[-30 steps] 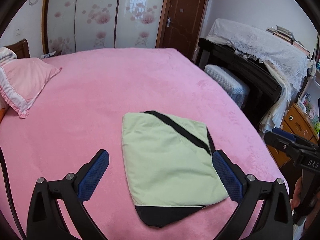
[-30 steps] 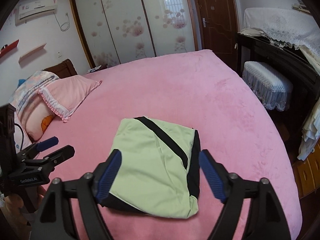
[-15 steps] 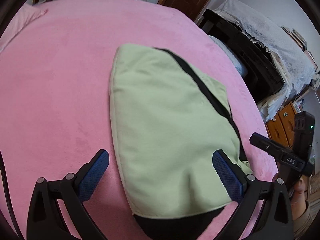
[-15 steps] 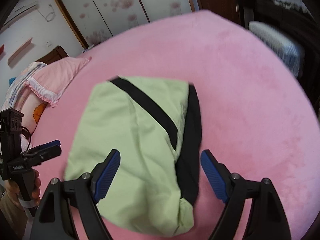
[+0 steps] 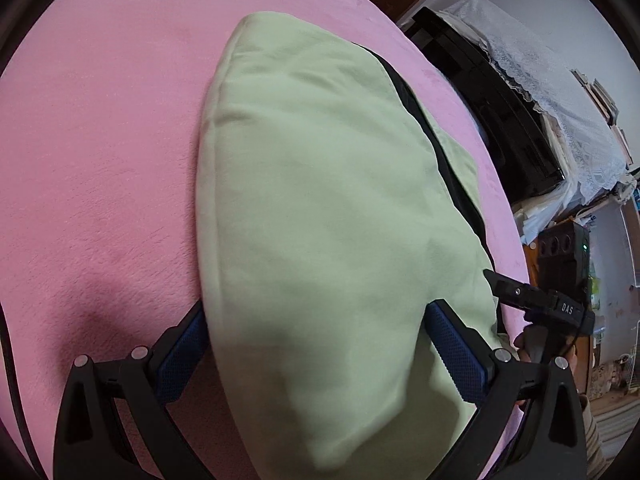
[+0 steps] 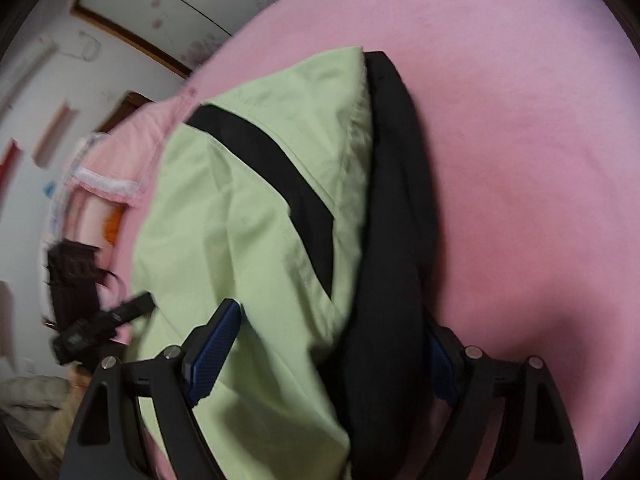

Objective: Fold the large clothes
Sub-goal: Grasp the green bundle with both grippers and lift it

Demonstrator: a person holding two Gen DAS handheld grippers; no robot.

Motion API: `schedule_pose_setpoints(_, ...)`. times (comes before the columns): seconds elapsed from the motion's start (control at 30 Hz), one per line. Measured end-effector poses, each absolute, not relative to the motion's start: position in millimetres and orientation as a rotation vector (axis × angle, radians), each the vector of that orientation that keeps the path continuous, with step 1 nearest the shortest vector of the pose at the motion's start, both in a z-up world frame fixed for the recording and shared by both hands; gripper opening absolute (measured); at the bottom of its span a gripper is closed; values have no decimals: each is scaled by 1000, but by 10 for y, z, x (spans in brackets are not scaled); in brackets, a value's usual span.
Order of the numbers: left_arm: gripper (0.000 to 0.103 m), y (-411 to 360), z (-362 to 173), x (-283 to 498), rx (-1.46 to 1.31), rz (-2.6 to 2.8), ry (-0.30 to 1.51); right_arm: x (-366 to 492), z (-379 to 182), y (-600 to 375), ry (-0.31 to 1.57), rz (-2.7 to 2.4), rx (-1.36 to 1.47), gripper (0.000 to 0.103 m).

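Observation:
A folded light green garment [image 5: 320,180] with a black stripe and black underside lies on the pink bed [image 5: 100,140]. My left gripper [image 5: 316,320] is open, low over the garment's near end, its blue pads [image 5: 456,356] standing at either side of the fold. My right gripper [image 6: 332,316] is open too, straddling the garment [image 6: 248,220] at its black edge; the right pad is partly hidden behind the black cloth. Each gripper shows in the other's view: the right gripper [image 5: 540,304] at the garment's right edge, the left gripper [image 6: 100,320] at its left.
A pink pillow [image 6: 112,172] lies at the head of the bed [image 6: 520,160]. A dark cabinet [image 5: 500,120] with a white lace cover stands beside the bed's right edge. A hand [image 5: 532,344] holds the right gripper. Wardrobe doors [image 6: 180,0] are behind.
Both grippers have dropped and moved forward onto the garment, which now fills each view between the open fingers. The garment itself lies as before.

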State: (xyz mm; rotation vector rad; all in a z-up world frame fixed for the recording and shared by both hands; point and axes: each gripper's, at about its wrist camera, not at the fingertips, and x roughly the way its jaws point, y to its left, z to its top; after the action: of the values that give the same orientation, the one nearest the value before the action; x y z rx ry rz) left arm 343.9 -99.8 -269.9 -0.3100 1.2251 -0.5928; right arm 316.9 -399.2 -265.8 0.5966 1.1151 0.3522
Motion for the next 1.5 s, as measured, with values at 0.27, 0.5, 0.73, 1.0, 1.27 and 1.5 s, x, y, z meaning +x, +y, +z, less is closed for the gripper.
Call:
schedule_pose_setpoints(0.27, 102, -1100, -2795, 3571, -295, -647, 1249, 3395, -2735, -3676, 1099, 504, 519, 69)
schedule_pose_setpoints(0.5, 58, -1048, -2565, 3463, -244, -625, 1200, 3286, -2505, -3612, 1030, 477, 480, 21)
schedule_pose_setpoints(0.73, 45, -810, -1993, 3302, -186, -644, 1147, 3102, -2001, -3256, 987, 415, 375, 15)
schedule_pose_setpoints(1.0, 46, 115, -1012, 3413, -141, -616, 1039, 3138, -1245, -2555, 890, 470, 356, 14)
schedule_pose_setpoints(1.27, 46, 1310, -402, 4179, -87, -484, 979, 4094, -912, -1467, 833, 560, 379, 14)
schedule_pose_setpoints(1.5, 47, 2097, -798, 4981, -56, -386, 984, 5054, -1253, -532, 817, 582, 390, 14)
